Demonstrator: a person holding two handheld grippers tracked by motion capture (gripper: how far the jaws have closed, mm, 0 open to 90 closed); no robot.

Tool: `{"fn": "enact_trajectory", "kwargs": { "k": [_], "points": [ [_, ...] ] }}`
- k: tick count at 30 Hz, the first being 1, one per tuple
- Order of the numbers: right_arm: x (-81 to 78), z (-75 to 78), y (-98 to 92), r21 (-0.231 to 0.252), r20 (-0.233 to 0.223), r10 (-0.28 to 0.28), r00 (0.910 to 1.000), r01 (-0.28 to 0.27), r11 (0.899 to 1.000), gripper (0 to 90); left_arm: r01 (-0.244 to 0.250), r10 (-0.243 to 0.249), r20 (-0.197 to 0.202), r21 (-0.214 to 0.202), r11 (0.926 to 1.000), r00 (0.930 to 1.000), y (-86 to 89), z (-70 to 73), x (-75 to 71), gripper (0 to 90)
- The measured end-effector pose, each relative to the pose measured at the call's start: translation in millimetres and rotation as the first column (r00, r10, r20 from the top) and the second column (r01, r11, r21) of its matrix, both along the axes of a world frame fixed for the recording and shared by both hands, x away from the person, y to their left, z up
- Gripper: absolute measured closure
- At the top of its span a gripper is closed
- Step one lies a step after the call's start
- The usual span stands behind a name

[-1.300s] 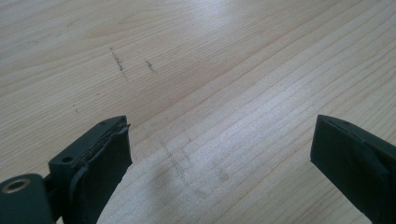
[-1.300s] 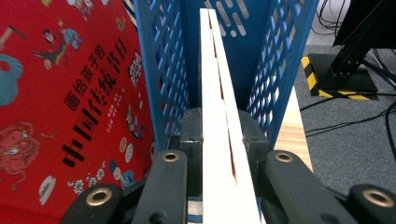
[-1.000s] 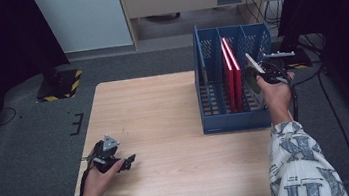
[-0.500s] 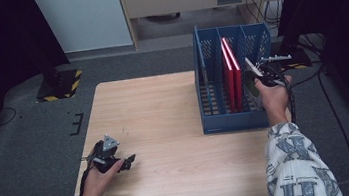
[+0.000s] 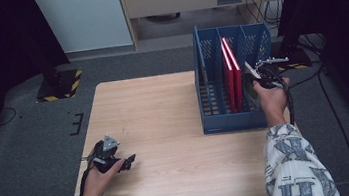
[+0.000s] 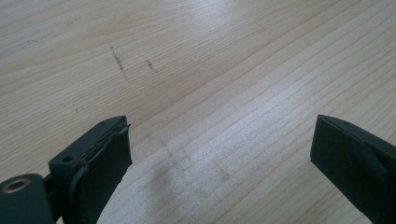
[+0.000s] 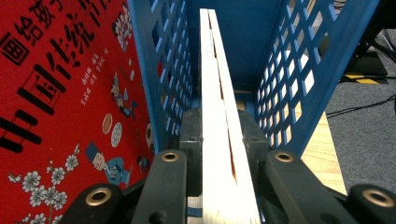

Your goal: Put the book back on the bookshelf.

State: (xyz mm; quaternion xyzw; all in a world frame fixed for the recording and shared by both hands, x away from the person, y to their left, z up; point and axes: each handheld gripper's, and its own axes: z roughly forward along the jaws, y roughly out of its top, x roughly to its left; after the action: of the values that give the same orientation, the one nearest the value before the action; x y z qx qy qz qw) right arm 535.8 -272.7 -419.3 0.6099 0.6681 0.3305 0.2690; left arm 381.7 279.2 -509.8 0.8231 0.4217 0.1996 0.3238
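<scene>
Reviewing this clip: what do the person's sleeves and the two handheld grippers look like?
Both sleeves are white with a dark blue-grey letter print. The left gripper is black with a grey three-cornered plate on top; its jaws are flat black pads. The right gripper is black too, with a pale metal bracket, brass-coloured rivets at its jaw links in its own view, and a black cable trailing from it.

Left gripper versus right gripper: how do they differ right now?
The left gripper has its jaws wide apart with nothing between them; the right gripper is shut on a thin book, seen edge-on. The left gripper sits low over the bare wooden table, while the right gripper reaches into the blue file rack, beside the red books. Both are hand-held with black jaws.
</scene>
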Motion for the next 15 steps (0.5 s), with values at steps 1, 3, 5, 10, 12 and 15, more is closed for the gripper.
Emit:
{"fn": "enact_trajectory", "kwargs": {
  "k": [1,3,5,10,12,15],
  "points": [
    [0.0,-1.4,-0.1,-0.003,-0.002,0.004,1.0000,-0.004,1.000,76.3,-0.001,0.001,-0.001,0.002,1.0000,1.0000,0.1,0.3,-0.1,4.2],
    [-0.4,-3.0,-0.1,0.008,-0.006,-0.001,1.0000,0.001,1.000,76.3,0.001,-0.001,0.001,-0.001,1.0000,1.0000,-0.1,0.3,-0.1,4.2],
    [-0.8,-5.1,-0.6,0.006,-0.007,0.001,1.0000,-0.001,1.000,76.3,0.002,-0.002,0.001,0.000,1.0000,1.0000,-0.4,0.3,-0.2,4.2],
    [-2.3,-6.7,-0.6,0.003,-0.018,0.011,0.9998,-0.011,1.000,76.1,0.001,-0.001,0.000,0.001,1.0000,1.0000,-0.6,0.2,-0.1,4.2],
    [-2.7,-6.9,-0.4,-0.001,-0.022,0.015,0.9997,-0.015,1.000,76.1,0.001,-0.001,0.001,0.001,1.0000,1.0000,-0.8,0.3,-0.2,4.2],
    [-4.8,-7.9,0.7,-0.021,-0.031,0.030,0.9991,-0.031,0.999,76.0,0.003,-0.003,0.001,0.006,1.0000,1.0000,-0.7,0.6,-0.3,4.2]
  ]
}}
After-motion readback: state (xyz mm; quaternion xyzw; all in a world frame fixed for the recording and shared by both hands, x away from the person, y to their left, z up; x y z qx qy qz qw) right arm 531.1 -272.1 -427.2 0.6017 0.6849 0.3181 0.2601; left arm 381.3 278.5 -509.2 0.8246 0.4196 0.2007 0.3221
